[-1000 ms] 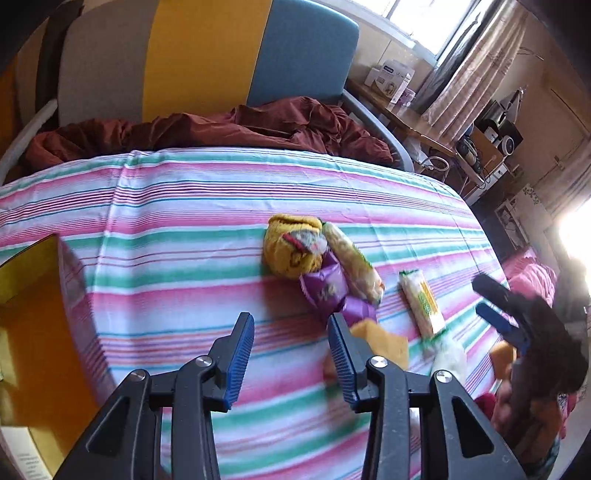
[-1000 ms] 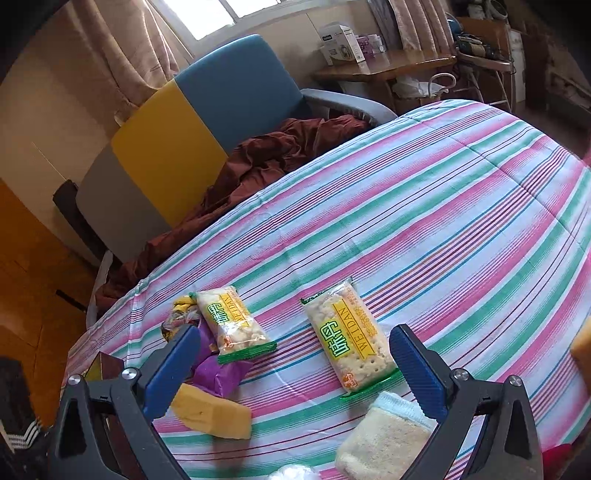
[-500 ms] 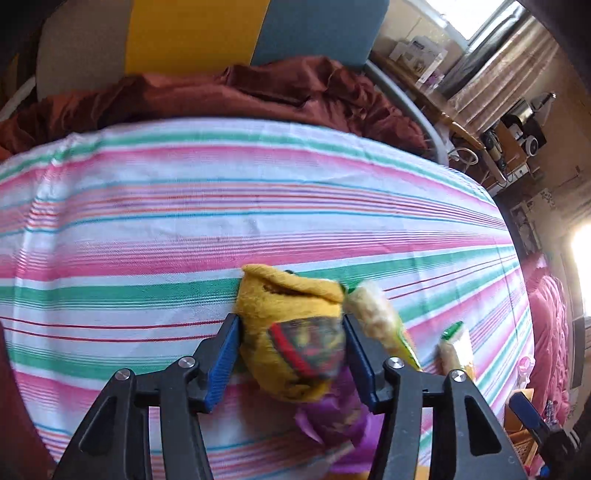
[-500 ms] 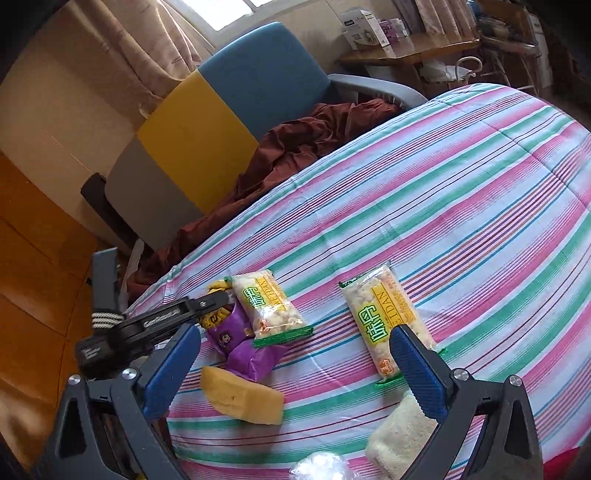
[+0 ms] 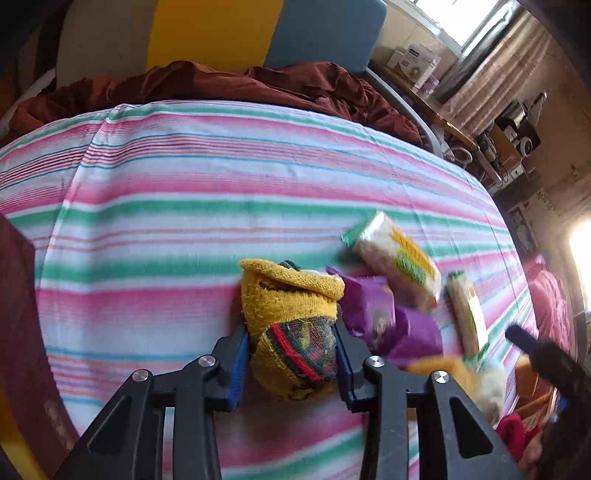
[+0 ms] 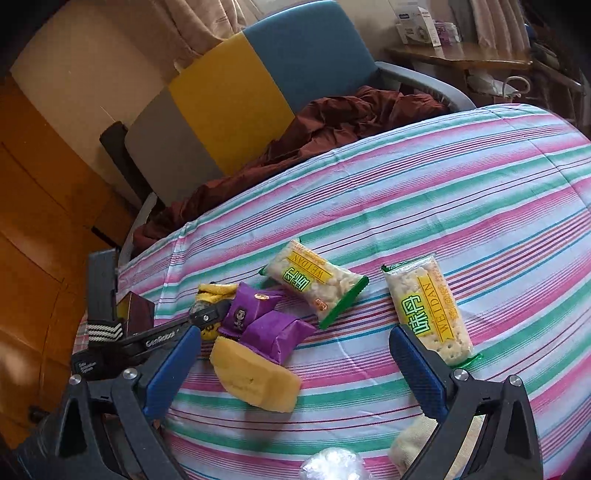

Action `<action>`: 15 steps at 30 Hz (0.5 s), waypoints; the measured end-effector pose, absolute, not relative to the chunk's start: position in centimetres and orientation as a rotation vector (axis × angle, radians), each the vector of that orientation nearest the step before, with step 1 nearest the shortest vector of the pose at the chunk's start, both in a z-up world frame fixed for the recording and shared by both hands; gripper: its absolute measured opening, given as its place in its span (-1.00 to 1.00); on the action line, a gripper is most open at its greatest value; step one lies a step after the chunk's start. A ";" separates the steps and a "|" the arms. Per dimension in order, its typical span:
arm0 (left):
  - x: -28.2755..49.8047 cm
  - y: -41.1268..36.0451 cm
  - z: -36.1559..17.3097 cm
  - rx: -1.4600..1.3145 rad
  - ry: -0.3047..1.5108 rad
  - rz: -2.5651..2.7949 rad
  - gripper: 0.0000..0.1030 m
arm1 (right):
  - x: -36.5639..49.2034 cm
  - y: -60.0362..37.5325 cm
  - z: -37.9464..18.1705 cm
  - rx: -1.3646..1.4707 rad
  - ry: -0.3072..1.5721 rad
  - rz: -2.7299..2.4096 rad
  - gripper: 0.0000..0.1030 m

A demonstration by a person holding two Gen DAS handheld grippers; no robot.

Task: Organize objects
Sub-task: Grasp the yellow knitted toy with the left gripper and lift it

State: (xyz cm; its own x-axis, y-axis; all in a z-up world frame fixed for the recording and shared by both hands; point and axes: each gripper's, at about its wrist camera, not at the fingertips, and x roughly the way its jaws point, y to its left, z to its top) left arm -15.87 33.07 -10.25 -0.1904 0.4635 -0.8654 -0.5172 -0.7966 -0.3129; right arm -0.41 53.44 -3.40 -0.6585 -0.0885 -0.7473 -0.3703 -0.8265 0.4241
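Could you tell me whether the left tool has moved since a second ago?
Yes. The left tool has come down and forward over the striped cloth to the yellow sock, and its jaws are closing on it.

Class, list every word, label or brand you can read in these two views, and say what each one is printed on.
"WEIDAN": left cracker packet, beside large green characters.
"WEIDAN": right cracker packet, same design.
"GenRobot": arm of the left gripper, partly hidden, somewhat blurred.
White print on its body: too small.
Purple packets, box: unreadable.

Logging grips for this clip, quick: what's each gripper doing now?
Left gripper: jaws closing on the yellow sock, pads against its sides.
Right gripper: open, holding nothing.
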 end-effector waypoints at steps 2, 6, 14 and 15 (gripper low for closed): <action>-14.6 32.9 -10.3 -1.448 0.070 2.013 -0.25 | -0.7 53.3 -3.6 -1.228 0.831 2.586 0.99; -11.0 31.8 -10.1 -1.424 0.097 1.990 -0.25 | -1.2 52.6 -3.9 -1.262 0.794 2.601 0.99; -4.8 29.3 -10.0 -1.369 0.142 1.944 -0.25 | -1.9 51.2 -3.2 -1.225 0.718 2.671 0.99; -4.0 29.0 -9.9 -1.356 0.157 1.940 -0.25 | -2.0 51.1 -3.1 -1.228 0.718 2.684 0.99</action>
State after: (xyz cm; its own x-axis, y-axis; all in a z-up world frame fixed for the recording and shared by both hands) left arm -3.95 29.00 -9.92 -0.1570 0.5041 -0.8493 -0.6343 -0.7106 -0.3045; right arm -1.96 51.05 -3.14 -0.6686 -0.0984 -0.7371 -0.2828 -0.8831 0.3743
